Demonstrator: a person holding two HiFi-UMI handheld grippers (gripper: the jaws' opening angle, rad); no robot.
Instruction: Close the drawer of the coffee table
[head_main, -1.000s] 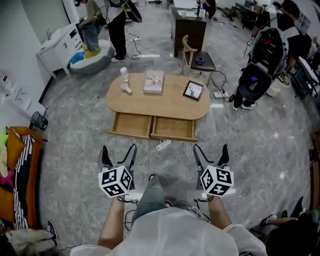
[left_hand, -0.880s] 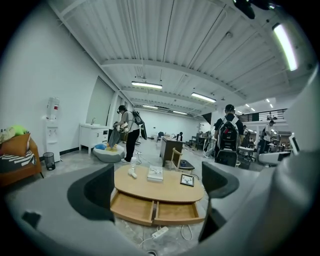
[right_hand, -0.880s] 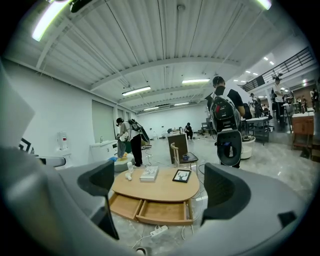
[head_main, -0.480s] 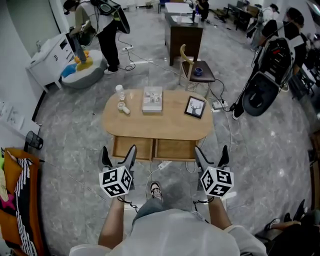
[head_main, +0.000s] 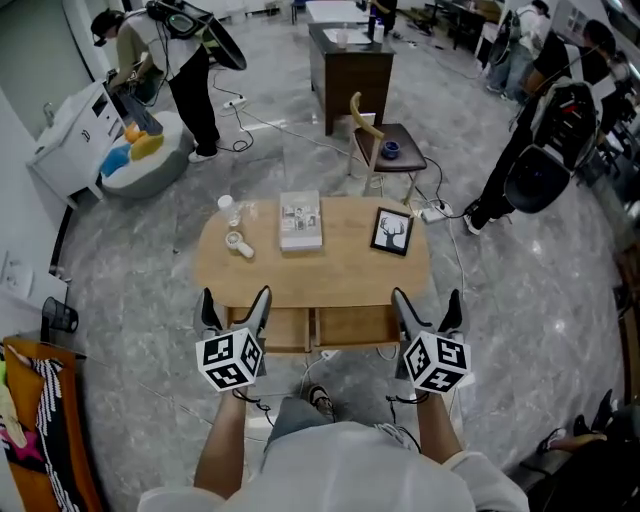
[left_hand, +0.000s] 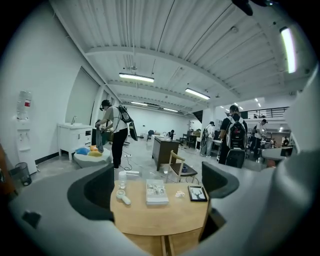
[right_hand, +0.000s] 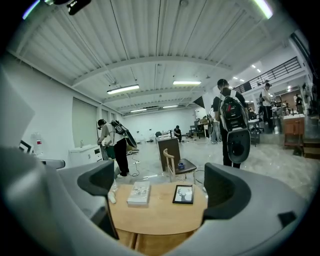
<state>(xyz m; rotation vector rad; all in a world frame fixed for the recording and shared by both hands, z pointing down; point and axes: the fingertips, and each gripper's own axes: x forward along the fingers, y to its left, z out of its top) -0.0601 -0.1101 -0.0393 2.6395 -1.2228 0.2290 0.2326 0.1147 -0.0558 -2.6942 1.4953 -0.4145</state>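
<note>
The oval wooden coffee table (head_main: 330, 270) stands just ahead of me. Two drawers stick out from under its front edge, the left drawer (head_main: 281, 331) and the right drawer (head_main: 358, 326). My left gripper (head_main: 234, 300) hovers open over the left drawer's outer end and holds nothing. Over the right drawer's outer end my right gripper (head_main: 427, 300) is open too, also empty. In the left gripper view the table (left_hand: 165, 222) fills the gap between the open jaws, with the drawer fronts (left_hand: 165, 246) at the bottom. The right gripper view shows the table (right_hand: 160, 216) the same way.
On the table lie a book (head_main: 300, 220), a framed picture (head_main: 391, 231), a small bottle (head_main: 229, 207) and a white object (head_main: 238, 244). A chair (head_main: 385, 140) and a dark cabinet (head_main: 350, 60) stand behind it. People stand at far left and right. A cable (head_main: 325, 354) lies on the floor by the drawers.
I have moved forward to the table. It has gone from well ahead to right in front, and both grippers now sit over the drawers' front ends. Both drawers still stick out.
</note>
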